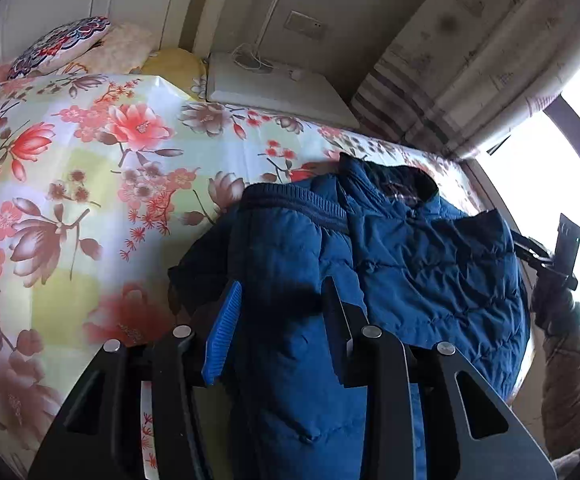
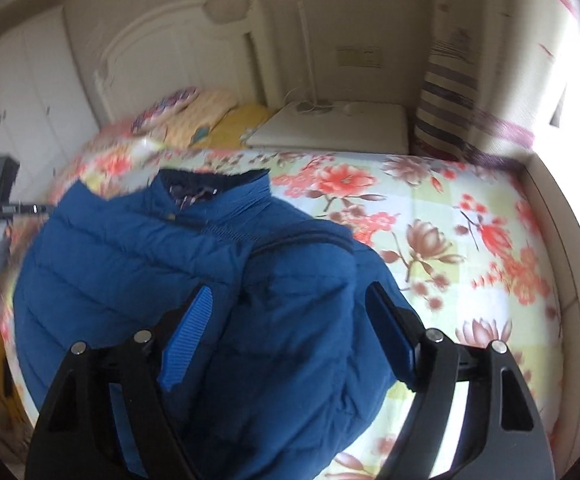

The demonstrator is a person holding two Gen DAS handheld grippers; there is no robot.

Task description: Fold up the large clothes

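Showing only from the right wrist, headboard [image 2: 178, 52] behind blue jacket [image 2: 138, 256].

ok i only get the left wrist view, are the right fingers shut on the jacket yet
observer: no, the right gripper is open, its fingers straddling a folded-over part of the blue jacket
operator: what's to the right of the jacket
observer: floral sheet, out to the bed's pale side rail
operator: and behind the pillows
observer: a white arched headboard
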